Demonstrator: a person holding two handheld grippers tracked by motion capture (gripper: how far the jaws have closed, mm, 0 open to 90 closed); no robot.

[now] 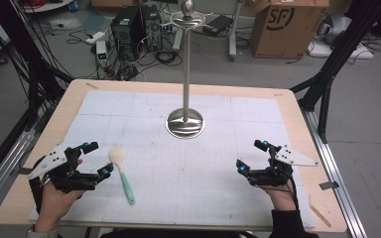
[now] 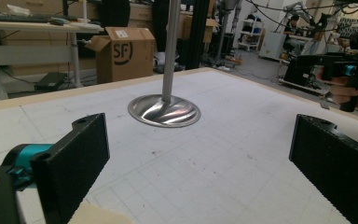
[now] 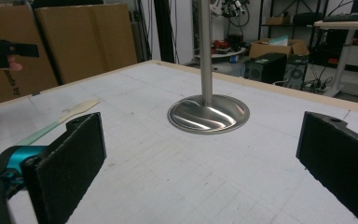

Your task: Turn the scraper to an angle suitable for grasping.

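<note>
High view, table: a light wooden table (image 1: 39,148) covered by a white gridded mat (image 1: 188,163), with a shiny metal stand on a round dished base (image 1: 185,123) standing at the far middle, its thin pole rising to a ring and ball at the top.
High view, spatula: a spatula with a pale cream blade and mint-green handle (image 1: 122,173) lies flat on the mat at the near left, blade toward the far side, handle toward the person.
High view, left gripper: the black left gripper (image 1: 97,158) rests at the near left, held by a hand; its 2 jaws stand wide apart with nothing between them, and the nearer jaw tip lies just beside the spatula, left of the blade; contact cannot be told.
High view, right gripper: the black right gripper (image 1: 251,154) sits at the near right, well apart from the spatula, its 2 jaws spread wide and empty.
High view, surroundings: a brown cardboard box (image 1: 283,27) and a tangle of cables on the grey floor beyond the far edge.
Left gripper view: the 2 black jaws rise wide apart over bare mat, the stand's base ahead between them; a cream sliver at the bottom edge, probably the spatula blade; the other gripper in a hand far right.
Right gripper view: jaws likewise wide and empty; the base ahead; the spatula lies far left on the mat, beyond the left jaw.
</note>
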